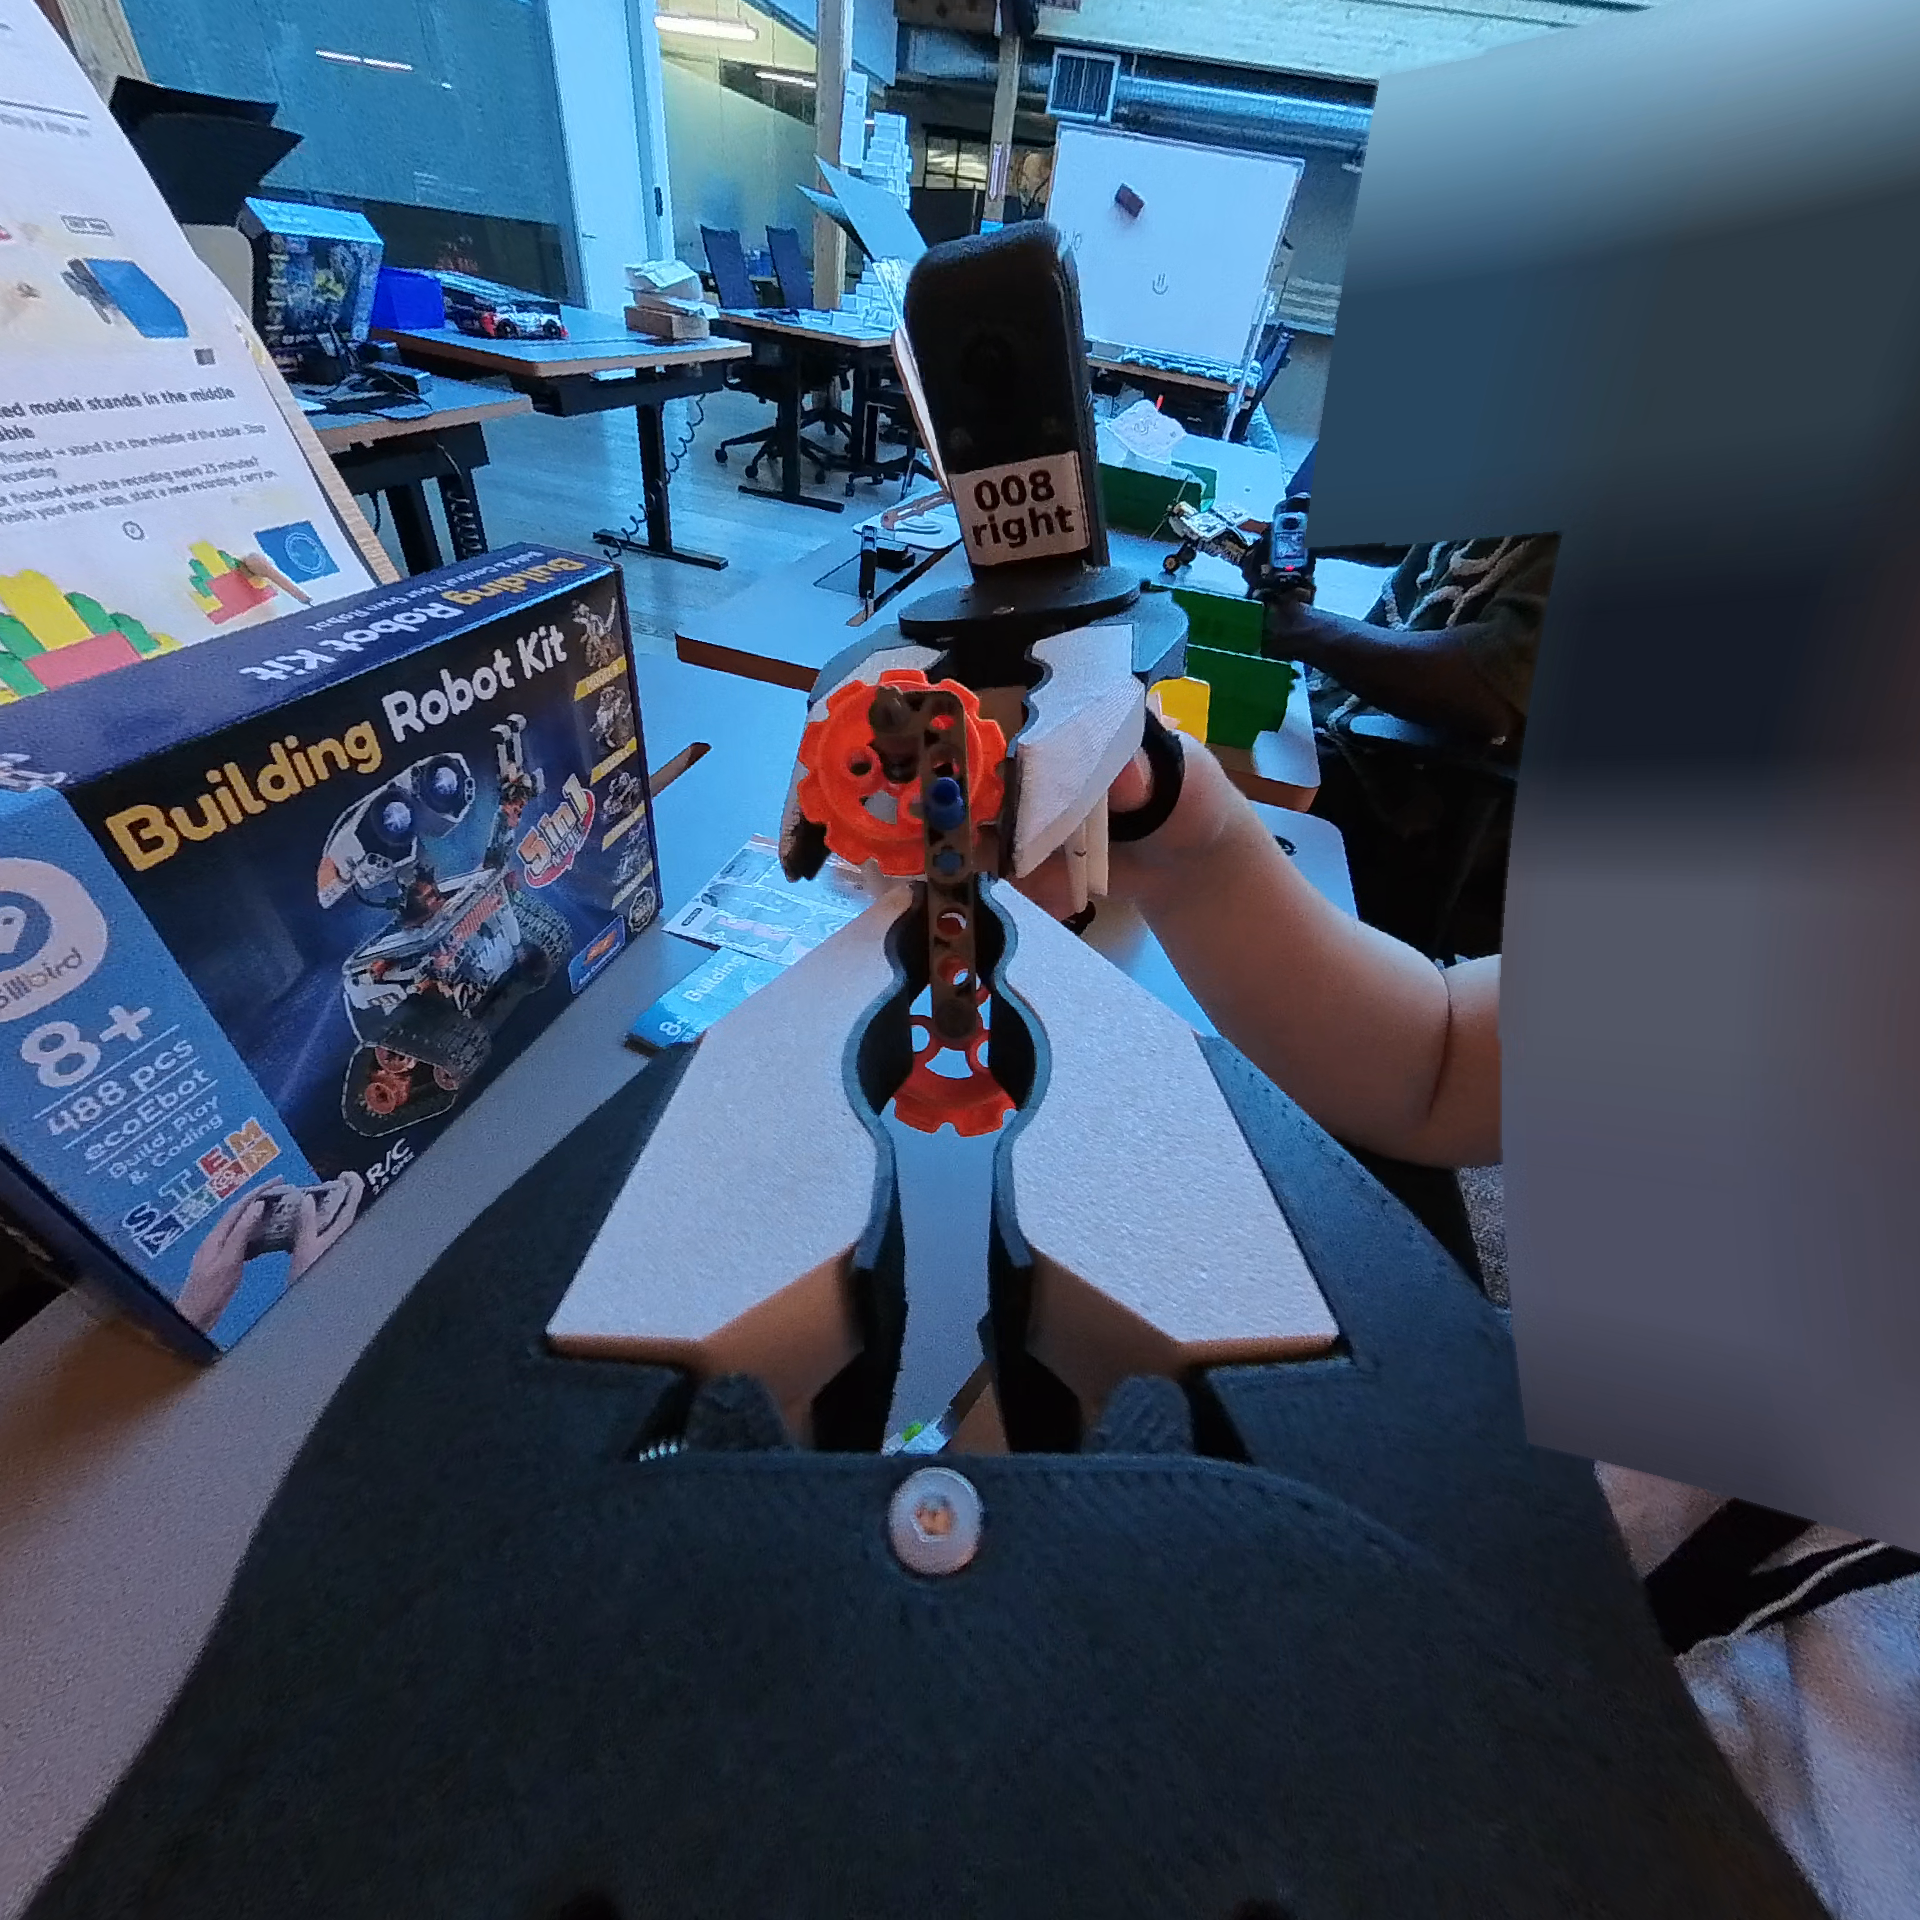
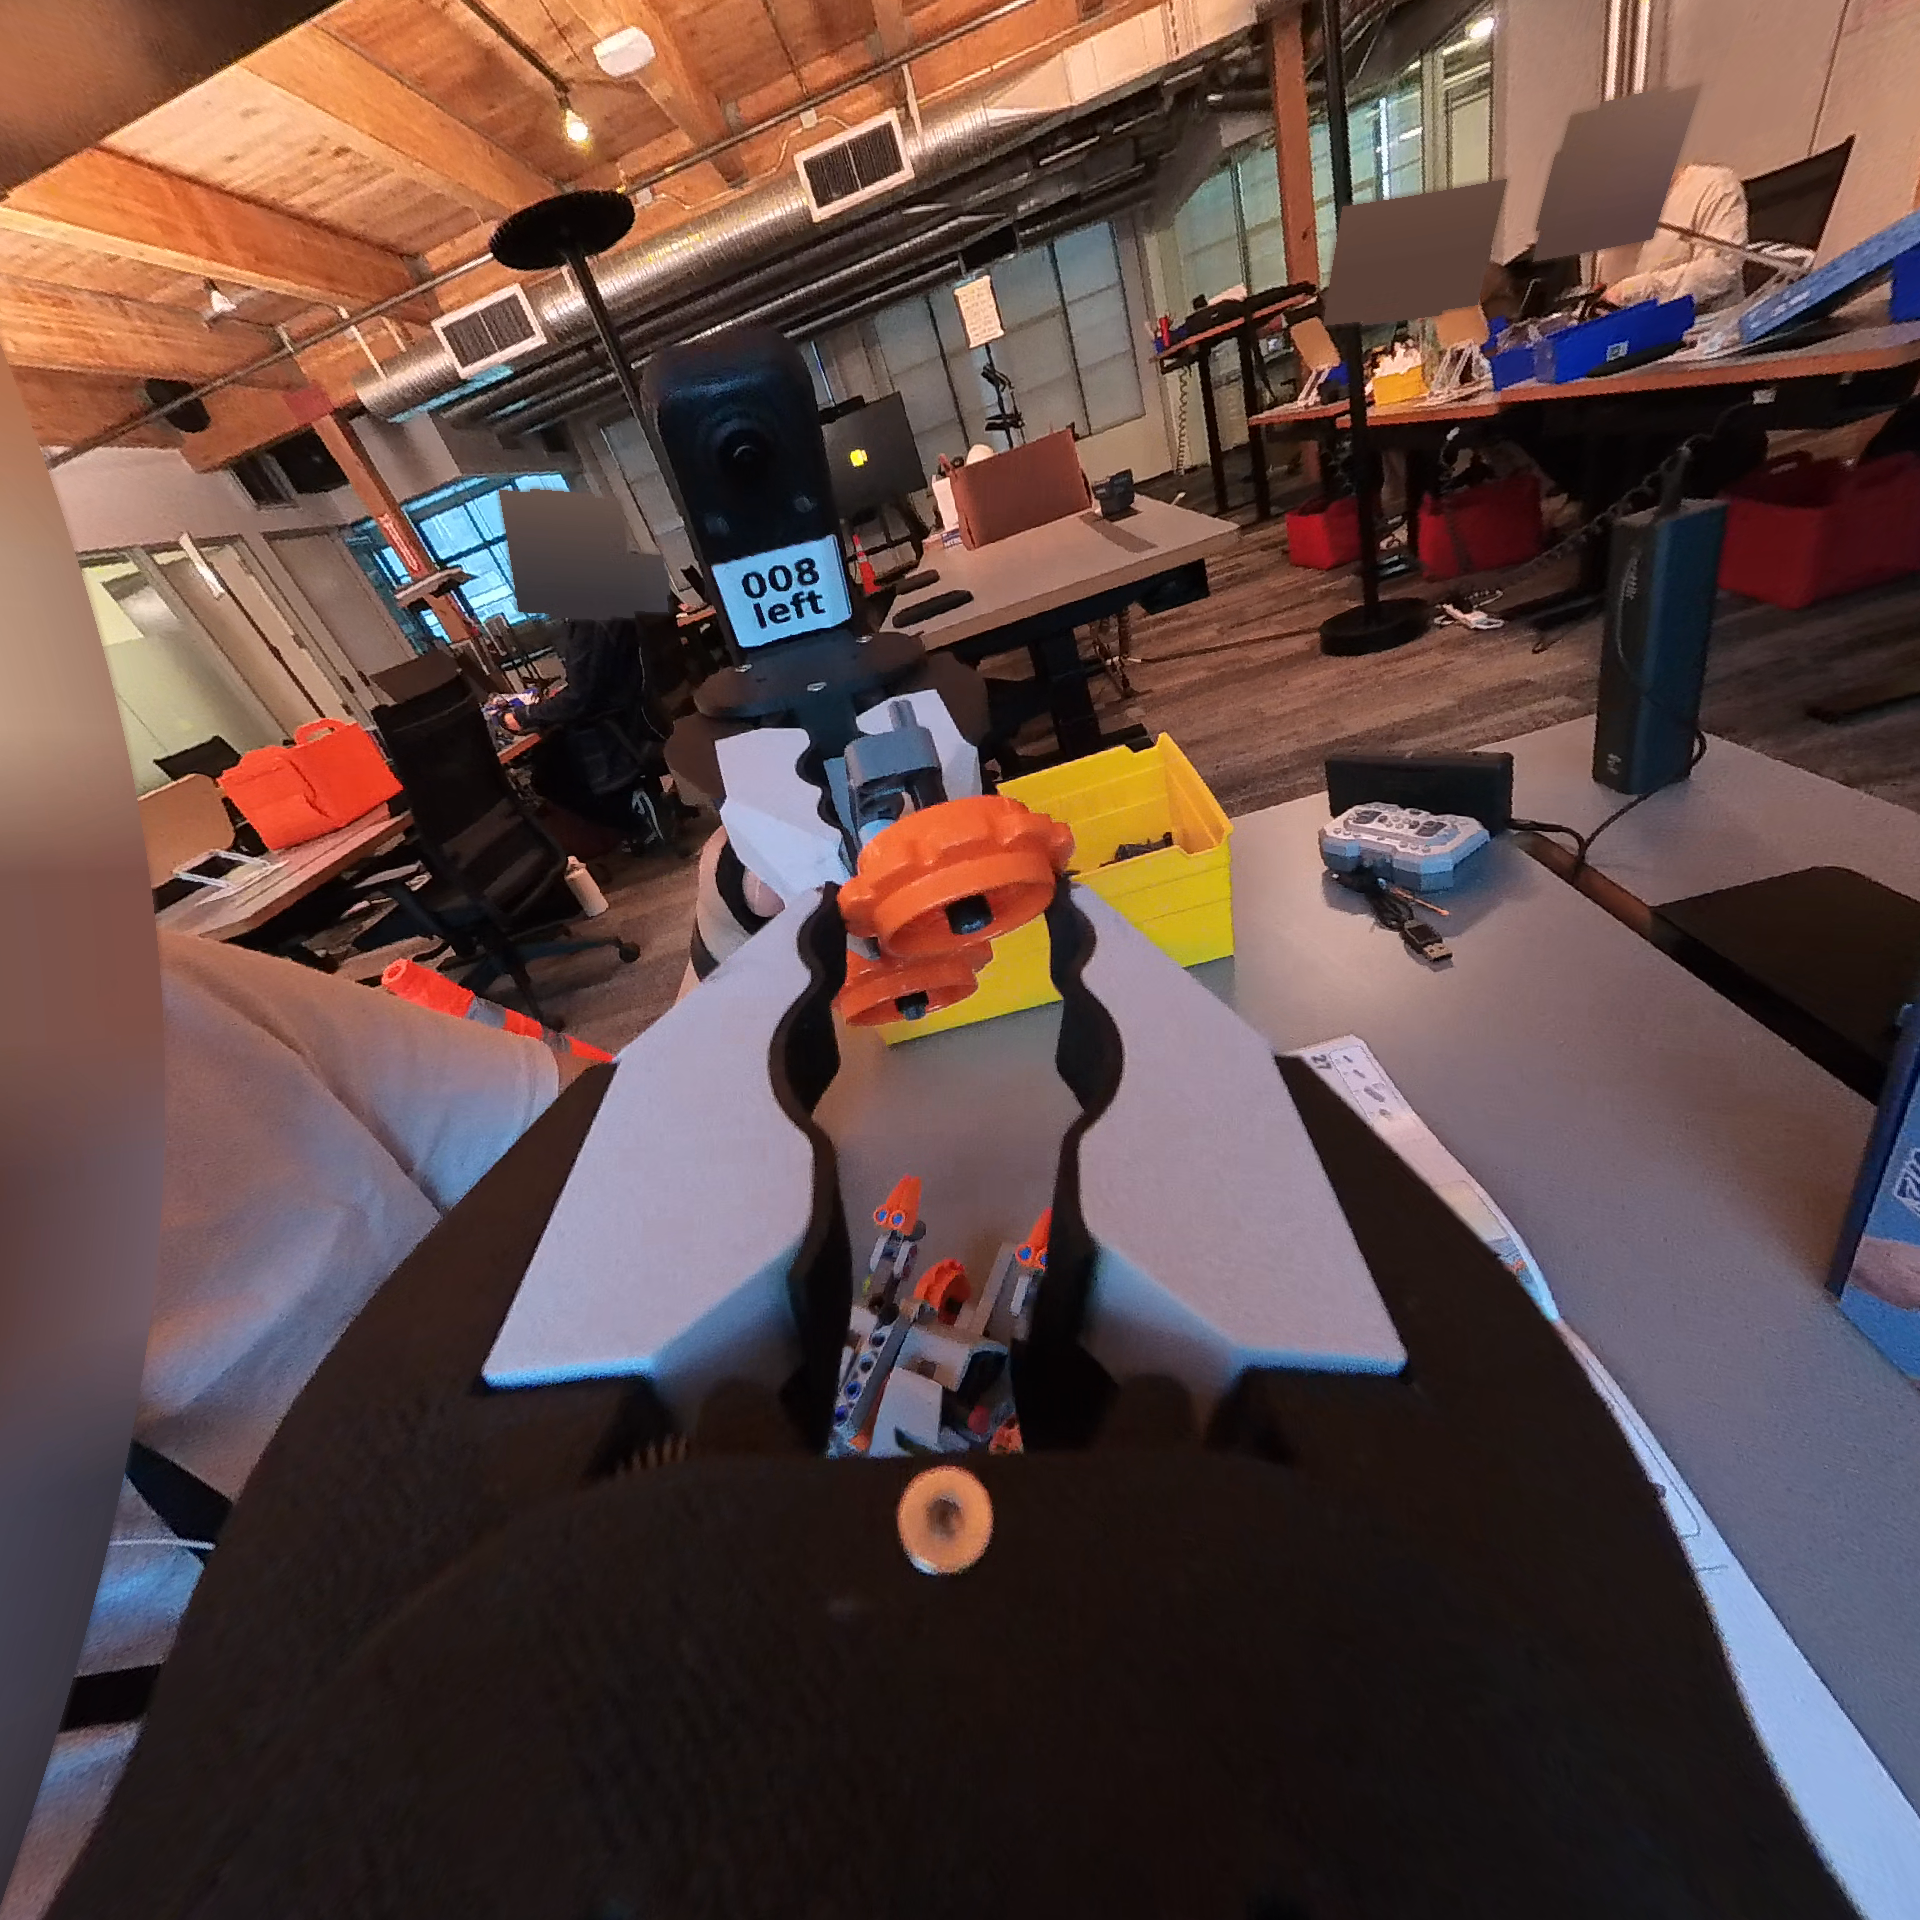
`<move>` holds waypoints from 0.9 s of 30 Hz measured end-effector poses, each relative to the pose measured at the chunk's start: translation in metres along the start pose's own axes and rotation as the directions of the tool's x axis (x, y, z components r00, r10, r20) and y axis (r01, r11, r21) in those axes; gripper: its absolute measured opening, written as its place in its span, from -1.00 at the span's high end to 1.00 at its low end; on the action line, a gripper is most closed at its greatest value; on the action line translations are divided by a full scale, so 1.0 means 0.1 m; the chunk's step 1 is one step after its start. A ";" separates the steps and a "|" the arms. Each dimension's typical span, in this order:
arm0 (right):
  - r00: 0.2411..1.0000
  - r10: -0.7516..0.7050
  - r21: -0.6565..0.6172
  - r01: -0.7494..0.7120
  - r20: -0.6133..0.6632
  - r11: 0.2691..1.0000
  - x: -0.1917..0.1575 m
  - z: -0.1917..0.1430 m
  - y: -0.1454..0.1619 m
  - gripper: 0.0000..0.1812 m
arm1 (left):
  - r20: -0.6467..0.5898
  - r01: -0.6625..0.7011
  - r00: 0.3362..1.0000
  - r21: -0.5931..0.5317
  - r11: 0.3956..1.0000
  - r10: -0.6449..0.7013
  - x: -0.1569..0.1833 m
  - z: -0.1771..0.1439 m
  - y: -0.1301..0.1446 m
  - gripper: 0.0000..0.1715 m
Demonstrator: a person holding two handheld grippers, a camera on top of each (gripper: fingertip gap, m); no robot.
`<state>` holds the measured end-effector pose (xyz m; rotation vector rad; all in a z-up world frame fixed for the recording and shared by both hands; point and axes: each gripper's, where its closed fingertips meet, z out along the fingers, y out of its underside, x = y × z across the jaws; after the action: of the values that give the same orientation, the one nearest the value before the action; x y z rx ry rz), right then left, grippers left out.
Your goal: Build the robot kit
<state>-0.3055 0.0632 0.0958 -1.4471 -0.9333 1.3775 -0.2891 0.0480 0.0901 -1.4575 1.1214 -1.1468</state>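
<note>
A small assembly, a grey perforated beam [image 1: 951,914] with two orange gears on it, is held in the air between both grippers. My left gripper [image 1: 940,899] is shut on the beam, with the lower orange gear [image 1: 951,1086] between its fingers. My right gripper [image 2: 951,914] faces it and is shut on the upper orange gear [image 2: 951,862], which also shows in the left wrist view [image 1: 899,769]. The second gear [image 2: 909,982] sits just below. The left gripper [image 2: 873,790] shows opposite in the right wrist view, and the right gripper [image 1: 914,862] in the left wrist view.
A blue kit box [image 1: 343,883] and a propped instruction sheet [image 1: 125,364] stand at the left. A booklet [image 1: 758,914] lies on the grey table. A yellow bin [image 2: 1143,862], a grey remote [image 2: 1403,836] and a partly built model [image 2: 925,1340] are on the table. My left and right fingertips are right by each other.
</note>
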 end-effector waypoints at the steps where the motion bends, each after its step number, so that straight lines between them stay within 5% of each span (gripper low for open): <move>1: 1.000 0.004 -0.001 -0.004 0.002 1.000 0.00 0.00 0.00 0.57 | 0.002 -0.003 1.000 0.000 1.000 0.003 0.00 0.00 0.00 0.94; 27: 0.998 0.015 -0.078 -0.020 -0.056 0.997 0.30 -0.04 0.21 0.57 | -0.003 -0.023 1.000 -0.069 0.997 0.023 -0.20 0.04 0.23 0.92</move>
<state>-0.3005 0.0844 0.0663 -1.5475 -0.9502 1.3202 -0.2905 0.0647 0.0640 -1.4925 1.1872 -1.1038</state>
